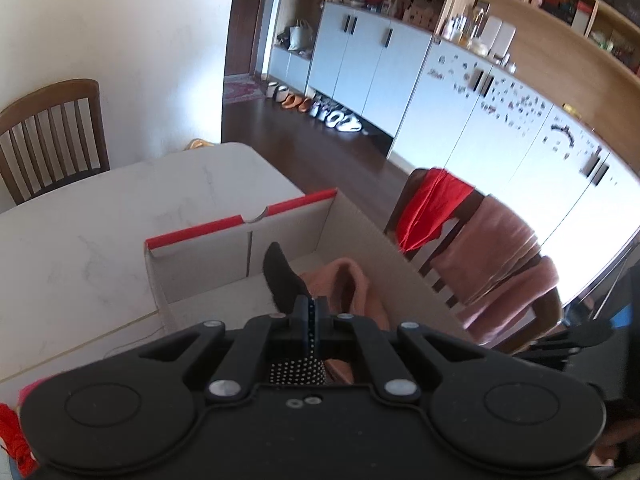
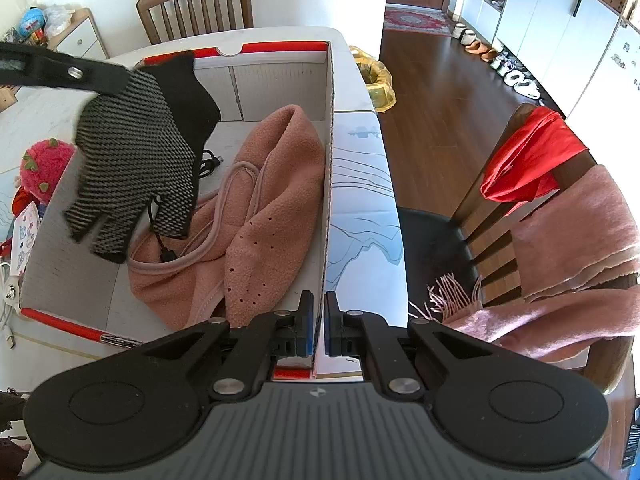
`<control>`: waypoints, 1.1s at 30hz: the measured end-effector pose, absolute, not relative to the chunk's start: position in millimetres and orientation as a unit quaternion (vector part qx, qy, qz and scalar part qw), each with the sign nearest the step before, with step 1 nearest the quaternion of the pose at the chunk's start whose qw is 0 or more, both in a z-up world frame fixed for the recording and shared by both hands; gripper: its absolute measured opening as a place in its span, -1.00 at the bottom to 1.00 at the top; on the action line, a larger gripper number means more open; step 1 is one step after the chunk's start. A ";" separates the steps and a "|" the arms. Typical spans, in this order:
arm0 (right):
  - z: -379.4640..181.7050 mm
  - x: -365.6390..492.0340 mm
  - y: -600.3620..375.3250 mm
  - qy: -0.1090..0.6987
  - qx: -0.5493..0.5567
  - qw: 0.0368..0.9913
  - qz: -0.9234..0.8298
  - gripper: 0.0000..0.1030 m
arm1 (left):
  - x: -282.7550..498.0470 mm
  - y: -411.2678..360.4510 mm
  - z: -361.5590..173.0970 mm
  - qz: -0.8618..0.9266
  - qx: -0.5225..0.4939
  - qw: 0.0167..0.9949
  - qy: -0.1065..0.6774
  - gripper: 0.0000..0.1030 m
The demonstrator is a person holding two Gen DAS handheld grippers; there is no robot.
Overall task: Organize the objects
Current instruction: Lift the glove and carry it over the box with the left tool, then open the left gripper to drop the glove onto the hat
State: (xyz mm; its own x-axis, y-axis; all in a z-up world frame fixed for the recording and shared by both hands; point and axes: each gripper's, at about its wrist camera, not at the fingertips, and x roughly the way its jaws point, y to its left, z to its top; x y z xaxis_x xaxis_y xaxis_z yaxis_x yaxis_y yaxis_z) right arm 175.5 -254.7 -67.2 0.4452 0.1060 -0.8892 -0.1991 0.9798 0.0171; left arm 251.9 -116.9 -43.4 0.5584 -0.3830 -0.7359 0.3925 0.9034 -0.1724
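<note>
A white cardboard box [image 2: 327, 184] with red edges stands open on the table. Inside lie a pink fleece hat [image 2: 272, 208] and a black cable [image 2: 160, 220]. My left gripper [image 2: 116, 78] comes in from the upper left, shut on a black glove with a dotted grip palm [image 2: 136, 152] that hangs over the box's left half. In the left wrist view the left gripper [image 1: 314, 308] has its jaws together on the glove [image 1: 282, 276], with the hat [image 1: 352, 280] below. My right gripper [image 2: 319, 320] is shut on the box's right wall near the front corner.
A red strawberry plush [image 2: 44, 164] and a white cable [image 2: 8, 312] lie left of the box. A chair [image 2: 500, 200] draped with a red cloth and a pink scarf [image 2: 572, 248] stands at the right. Another wooden chair [image 2: 196, 4] is behind the table.
</note>
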 end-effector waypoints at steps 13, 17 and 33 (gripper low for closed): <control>-68.6 176.4 -254.4 0.519 -0.045 0.849 0.091 -0.91 | 266.2 -138.0 -91.4 -0.199 0.064 0.857 0.470 -1.00; -68.9 176.6 -254.4 0.519 -0.045 0.849 0.091 -0.91 | 267.4 -141.4 -104.4 -0.202 0.066 0.843 0.494 -0.99; -68.7 177.2 -255.2 0.520 -0.043 0.849 0.091 -0.91 | 257.2 -143.9 -118.1 -0.218 0.066 0.821 0.523 -0.50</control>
State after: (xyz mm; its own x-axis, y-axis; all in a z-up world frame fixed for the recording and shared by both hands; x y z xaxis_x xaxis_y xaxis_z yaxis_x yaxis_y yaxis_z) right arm 177.2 -255.2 -68.7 0.4437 0.1094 -0.8895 -0.1982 0.9799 0.0217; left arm 257.2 -143.9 -118.1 0.3583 -0.2888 -0.8878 0.4264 0.8966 -0.1195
